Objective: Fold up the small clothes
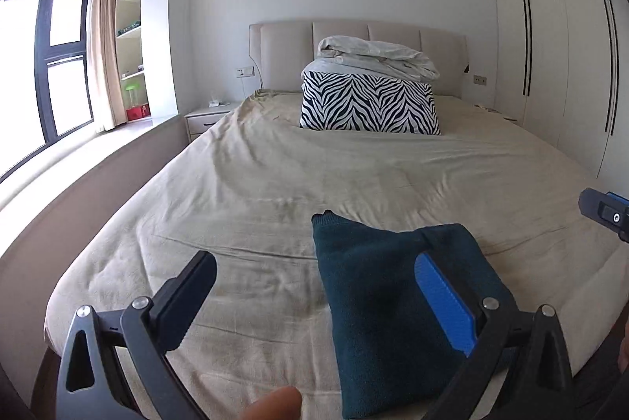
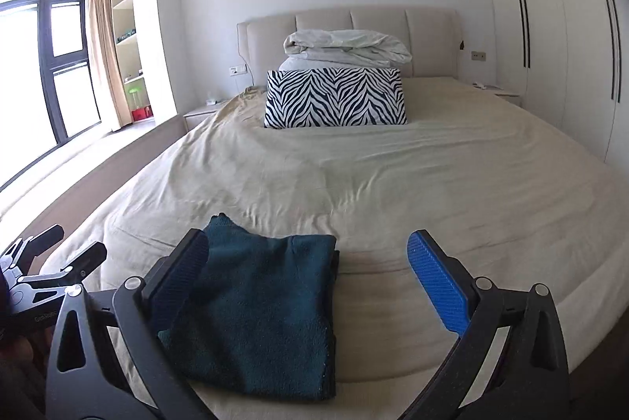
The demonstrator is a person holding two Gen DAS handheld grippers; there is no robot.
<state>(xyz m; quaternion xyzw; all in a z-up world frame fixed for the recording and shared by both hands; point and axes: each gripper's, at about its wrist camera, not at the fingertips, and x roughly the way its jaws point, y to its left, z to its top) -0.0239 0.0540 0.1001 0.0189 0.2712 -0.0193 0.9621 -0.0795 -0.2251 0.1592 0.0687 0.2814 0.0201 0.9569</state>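
Cloth (image 1: 397, 310), dark teal and folded, lay flat near the front of the bed (image 1: 255, 176) in the left view, under the left gripper (image 1: 318, 298), whose fingers were spread wide and held nothing. From the right view, the right gripper (image 2: 310, 282) was spread and empty too, so I think the best thing was to pat the fold flat and keep its edges lined up.

The bed (image 2: 393, 184) lies bare and open from the folded cloth (image 2: 259, 321) near its foot up to the zebra pillow (image 2: 334, 97); that pillow, with a duvet (image 2: 346, 48) heaped behind it, blocks the middle of the head end. A ledge (image 1: 78, 176) hems the left side; a wardrobe (image 1: 558, 38) stands close on the right.
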